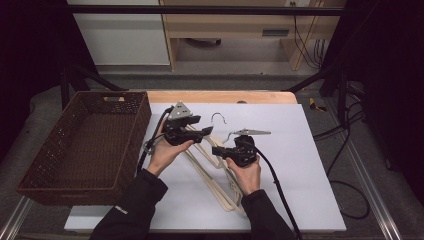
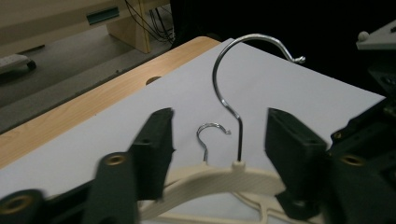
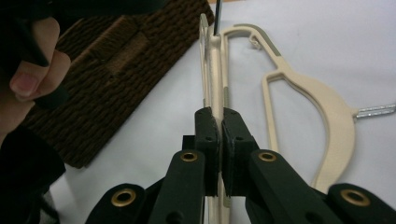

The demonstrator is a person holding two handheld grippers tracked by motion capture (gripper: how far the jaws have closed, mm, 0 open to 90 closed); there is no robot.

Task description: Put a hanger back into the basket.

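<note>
Pinching a stiff, light hanger [image 3: 212, 70] by its arm, right tongs [image 3: 219, 135] clamp tight; left tongs [image 2: 217, 140] gape around its neck.

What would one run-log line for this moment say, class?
left claw: open around cream hanger | right claw: shut on cream hanger | second hanger: on white board | basket: left

Cream hanger [image 3: 212, 65] raised edge-on, chrome hook; second cream hanger [image 3: 334, 112] flat on white board.
</note>
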